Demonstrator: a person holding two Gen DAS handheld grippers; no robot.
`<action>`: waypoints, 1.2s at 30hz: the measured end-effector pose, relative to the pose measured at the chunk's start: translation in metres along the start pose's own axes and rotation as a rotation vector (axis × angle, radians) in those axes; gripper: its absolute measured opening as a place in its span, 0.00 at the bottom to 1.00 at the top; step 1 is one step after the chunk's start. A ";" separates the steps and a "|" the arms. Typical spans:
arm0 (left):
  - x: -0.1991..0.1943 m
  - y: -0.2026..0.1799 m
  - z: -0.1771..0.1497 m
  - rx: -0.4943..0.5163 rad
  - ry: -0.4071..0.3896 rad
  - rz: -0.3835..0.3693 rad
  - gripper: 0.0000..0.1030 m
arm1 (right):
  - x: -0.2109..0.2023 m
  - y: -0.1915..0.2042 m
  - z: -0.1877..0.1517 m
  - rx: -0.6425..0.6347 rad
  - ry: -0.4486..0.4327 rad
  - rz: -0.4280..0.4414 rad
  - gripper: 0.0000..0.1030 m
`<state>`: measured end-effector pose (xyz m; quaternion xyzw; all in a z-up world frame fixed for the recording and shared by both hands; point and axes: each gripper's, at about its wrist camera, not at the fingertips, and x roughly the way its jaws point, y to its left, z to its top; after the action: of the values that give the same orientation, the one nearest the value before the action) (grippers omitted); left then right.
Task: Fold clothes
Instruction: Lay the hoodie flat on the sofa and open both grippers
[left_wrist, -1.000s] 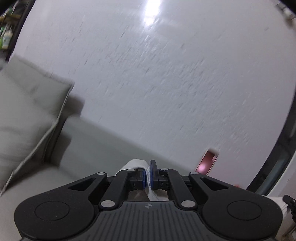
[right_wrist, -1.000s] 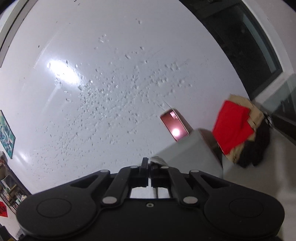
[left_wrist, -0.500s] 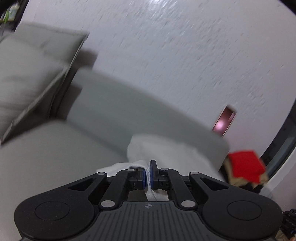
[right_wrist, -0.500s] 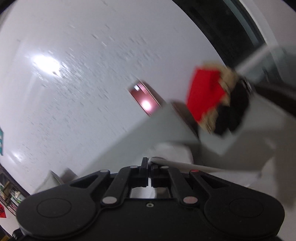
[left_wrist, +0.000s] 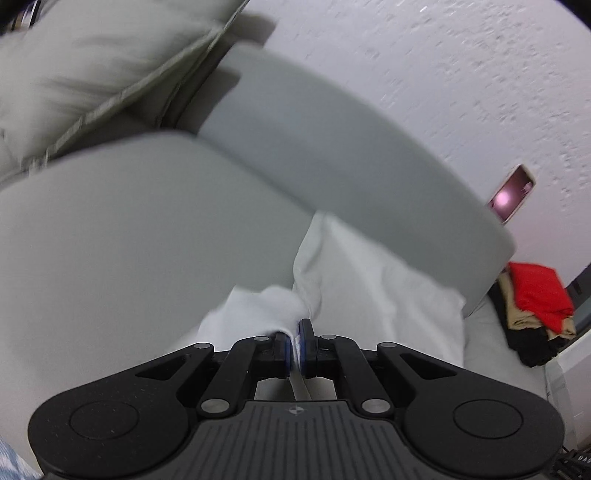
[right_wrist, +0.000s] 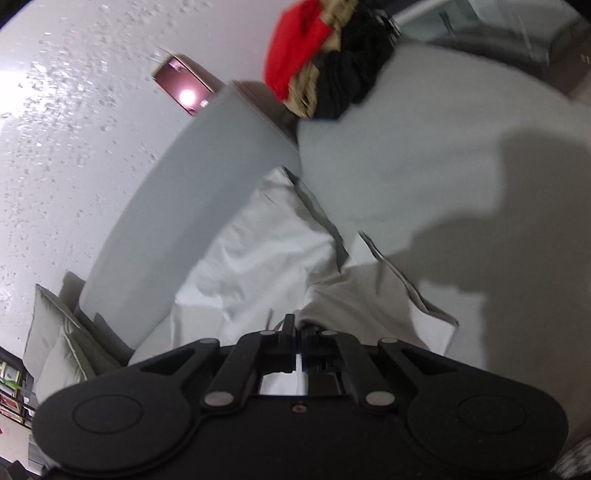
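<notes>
Both pinched tight here: the left hand-held gripper (left_wrist: 295, 343) and the right hand-held gripper (right_wrist: 297, 345) each clamp an edge of the white garment (left_wrist: 373, 291). It's spread on the grey sofa (left_wrist: 129, 240) seat, against the backrest. A red, tan and black clothes pile (left_wrist: 535, 306) sits at the sofa's end.

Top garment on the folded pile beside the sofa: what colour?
Red, clearest in the right wrist view.

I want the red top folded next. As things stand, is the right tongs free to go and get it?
Probably not: the right tongs are shut on the white garment; the red top lies well beyond them.
</notes>
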<state>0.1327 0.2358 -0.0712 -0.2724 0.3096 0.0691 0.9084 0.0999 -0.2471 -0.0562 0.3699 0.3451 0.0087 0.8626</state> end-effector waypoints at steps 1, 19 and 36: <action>-0.009 -0.003 0.005 0.009 -0.015 -0.009 0.03 | -0.009 0.007 0.004 -0.013 -0.011 0.004 0.02; -0.001 0.009 -0.079 0.370 0.226 0.309 0.09 | -0.037 -0.006 -0.055 -0.263 0.106 -0.223 0.03; -0.064 -0.075 -0.182 0.883 0.118 0.078 0.52 | -0.050 0.013 -0.146 -0.617 0.243 0.106 0.39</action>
<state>0.0079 0.0774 -0.1189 0.1500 0.3708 -0.0514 0.9151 -0.0235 -0.1590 -0.0899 0.1052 0.4067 0.2015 0.8849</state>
